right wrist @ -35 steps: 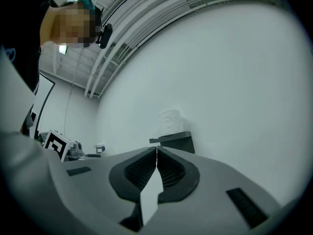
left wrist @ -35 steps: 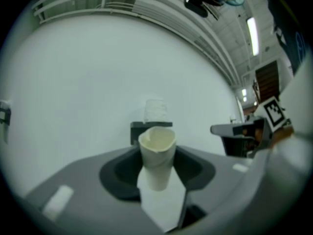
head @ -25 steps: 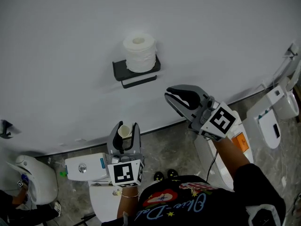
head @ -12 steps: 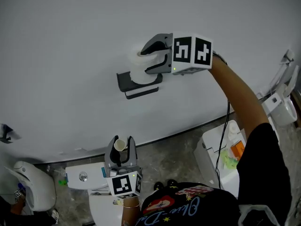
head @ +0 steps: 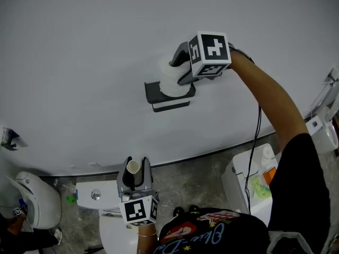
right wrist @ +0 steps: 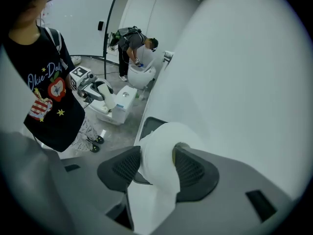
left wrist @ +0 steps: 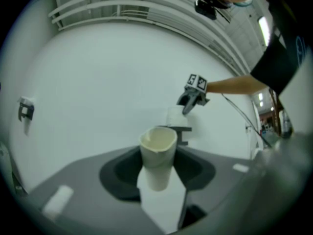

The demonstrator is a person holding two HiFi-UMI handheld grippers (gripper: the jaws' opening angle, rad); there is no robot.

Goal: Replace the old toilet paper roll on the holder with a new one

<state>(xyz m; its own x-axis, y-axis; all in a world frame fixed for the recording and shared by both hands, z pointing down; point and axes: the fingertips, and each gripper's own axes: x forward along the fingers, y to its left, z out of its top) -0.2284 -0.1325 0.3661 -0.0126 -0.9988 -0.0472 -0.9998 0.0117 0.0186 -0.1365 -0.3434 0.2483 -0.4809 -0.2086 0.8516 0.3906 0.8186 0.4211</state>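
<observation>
A full white toilet roll (head: 169, 81) stands upright on the black wall holder (head: 153, 93). My right gripper (head: 177, 70) reaches down over it from the right. Its jaws are opening and stand on either side of the roll (right wrist: 159, 158), close against its sides without squeezing it. Low in the head view my left gripper (head: 133, 174) points level at the wall and is shut on an empty cardboard tube (head: 132, 167). The tube (left wrist: 157, 155) stands upright between its jaws with a strip of paper hanging below. The holder's lower bar is bare.
A white toilet cistern (head: 98, 194) sits below my left gripper. Another toilet (head: 32, 200) is at the far left, and a white box with small items (head: 249, 181) is at the right. A person (right wrist: 134, 45) bends over a toilet further along the wall.
My right gripper swung up from the lower right to the holder, turned downward and opened around the full roll. My left gripper with the tube drifted lower in the head view.
</observation>
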